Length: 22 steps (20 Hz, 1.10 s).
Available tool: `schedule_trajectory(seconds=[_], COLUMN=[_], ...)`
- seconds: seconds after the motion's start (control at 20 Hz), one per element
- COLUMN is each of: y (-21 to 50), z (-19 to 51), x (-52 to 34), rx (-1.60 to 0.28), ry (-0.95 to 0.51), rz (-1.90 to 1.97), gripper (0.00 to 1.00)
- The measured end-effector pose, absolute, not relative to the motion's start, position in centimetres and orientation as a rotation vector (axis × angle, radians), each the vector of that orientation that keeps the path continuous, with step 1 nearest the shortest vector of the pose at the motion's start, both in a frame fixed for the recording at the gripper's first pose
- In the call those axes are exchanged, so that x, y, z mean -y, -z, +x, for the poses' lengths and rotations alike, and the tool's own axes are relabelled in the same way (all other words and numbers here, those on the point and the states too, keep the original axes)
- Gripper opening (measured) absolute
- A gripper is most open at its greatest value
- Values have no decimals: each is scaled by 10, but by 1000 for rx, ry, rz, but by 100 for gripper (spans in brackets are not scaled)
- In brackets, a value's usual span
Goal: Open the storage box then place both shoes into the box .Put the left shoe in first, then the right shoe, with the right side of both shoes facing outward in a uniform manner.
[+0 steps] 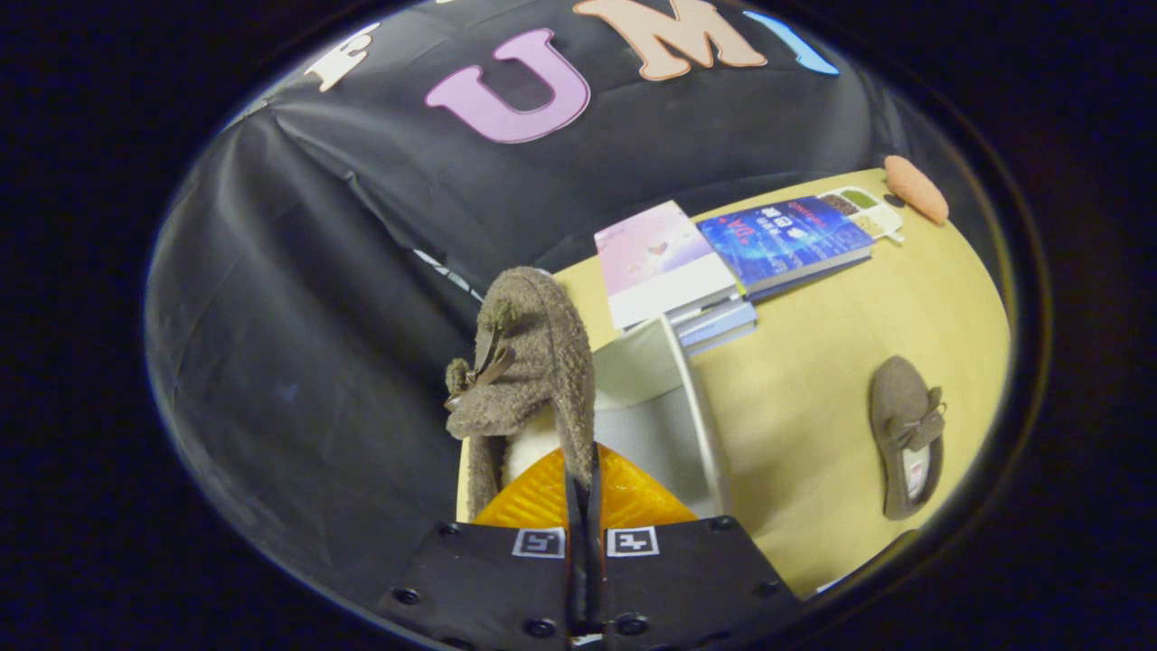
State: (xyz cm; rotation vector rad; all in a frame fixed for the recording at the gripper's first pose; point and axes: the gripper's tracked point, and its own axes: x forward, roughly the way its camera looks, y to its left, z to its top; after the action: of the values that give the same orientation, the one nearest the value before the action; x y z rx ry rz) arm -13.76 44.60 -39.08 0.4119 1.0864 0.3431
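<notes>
Fuzzy brown wool fills the space just ahead of the tool [583,493]: its two fingers are pressed nearly together, pinching the side wall of a shoe [529,362] at the collar, so the held shoe rises up and away from the fingers with its toe lifted clear of the table [813,407]. A small dark bow sits on its upper, and a pale fleecy lining shows inside near the fingers. Just behind and to the right of the held shoe stands the white storage box [664,407], its pale wall and rim showing, resting on the yellow-tan table. Well apart from it, further right on the table, the second shoe [907,434] lies flat, opening upward, with a matching bow and a light label on its insole. Beyond the box, a stack of books [714,321] carries a pink-covered book [655,262], and a blue-covered book [782,242] lies beside it. Past those, a small compartment tray [863,210] rests near an orange oval object [915,188] at the table's far end.
</notes>
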Motion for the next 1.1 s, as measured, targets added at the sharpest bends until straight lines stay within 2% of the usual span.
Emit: schedule_trajectory(seconds=[0.7,0.85,0.9,1.0,1.1], y=[433,443,446,449,449], z=[-178,-183,-184,-188,-186], x=[-483,-487,-488,-491,-492], rx=[-1224,-1248,-1252,-1267,-1262], ry=[-357,-387,-394,-408,-414], rz=[371,354,359,371,372], gripper=[4,13,13,28,29])
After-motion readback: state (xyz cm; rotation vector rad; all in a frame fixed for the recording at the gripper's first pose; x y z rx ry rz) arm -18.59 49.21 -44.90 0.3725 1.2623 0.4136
